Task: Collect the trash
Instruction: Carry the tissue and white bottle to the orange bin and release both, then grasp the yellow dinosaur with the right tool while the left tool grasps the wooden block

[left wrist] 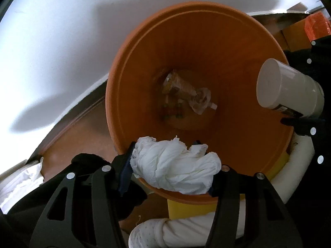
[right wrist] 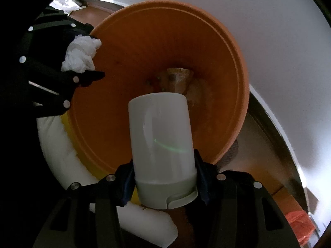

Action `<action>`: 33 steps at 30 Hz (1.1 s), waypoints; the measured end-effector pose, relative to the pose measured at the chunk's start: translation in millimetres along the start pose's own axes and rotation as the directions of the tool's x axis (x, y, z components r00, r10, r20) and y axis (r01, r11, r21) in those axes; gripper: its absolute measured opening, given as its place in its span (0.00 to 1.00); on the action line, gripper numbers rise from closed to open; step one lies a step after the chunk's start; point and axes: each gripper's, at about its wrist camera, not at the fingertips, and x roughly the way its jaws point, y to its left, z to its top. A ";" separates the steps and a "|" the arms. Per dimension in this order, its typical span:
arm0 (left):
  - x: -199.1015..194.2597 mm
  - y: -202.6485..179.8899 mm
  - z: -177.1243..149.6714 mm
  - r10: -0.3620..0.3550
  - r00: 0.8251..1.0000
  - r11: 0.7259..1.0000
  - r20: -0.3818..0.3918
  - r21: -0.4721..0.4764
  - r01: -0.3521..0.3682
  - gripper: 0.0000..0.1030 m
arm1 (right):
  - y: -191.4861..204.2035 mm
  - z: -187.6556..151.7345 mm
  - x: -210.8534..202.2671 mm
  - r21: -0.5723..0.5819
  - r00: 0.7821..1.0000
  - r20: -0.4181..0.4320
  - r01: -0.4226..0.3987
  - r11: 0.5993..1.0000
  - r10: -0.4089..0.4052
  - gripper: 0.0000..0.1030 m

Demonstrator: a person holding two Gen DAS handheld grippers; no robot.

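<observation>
Left claw [left wrist: 171,165]: clamped on a crumpled white tissue wad [left wrist: 175,165], which is pinched between the two blue-padded fingers [left wrist: 125,171]; the claw is pointed down.
Tissue wad position: held over the near rim of the orange bin [left wrist: 124,72], partly above its opening; in the right wrist view it is seen at the bin's left edge [right wrist: 81,56].
Right claw [right wrist: 164,177]: clamped on a white plastic canister [right wrist: 161,138], gripped near its capped end, the flat closed base turned toward the bin.
Canister position: held above the bin's opening on the right side in the left wrist view [left wrist: 287,86], not touching the rim as far as can be seen.
Bin contents: a clear crumpled plastic wrapper [left wrist: 182,86] and small coloured scraps are seen lying at the bottom.
Bin surroundings: a yellow part [left wrist: 186,208] is seen below the bin's rim, and a white padded object [right wrist: 62,144] is pressed beside it.
Floor: brown, seen beside the bin [left wrist: 82,136].
Wall: white, behind the bin [left wrist: 62,31].
</observation>
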 end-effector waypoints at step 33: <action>-193.0 39.5 -58.7 -0.036 0.857 0.995 0.513 -0.060 0.077 0.75 | -6.3 -88.1 -264.0 0.109 0.796 0.605 -0.033 0.994 -0.039 0.76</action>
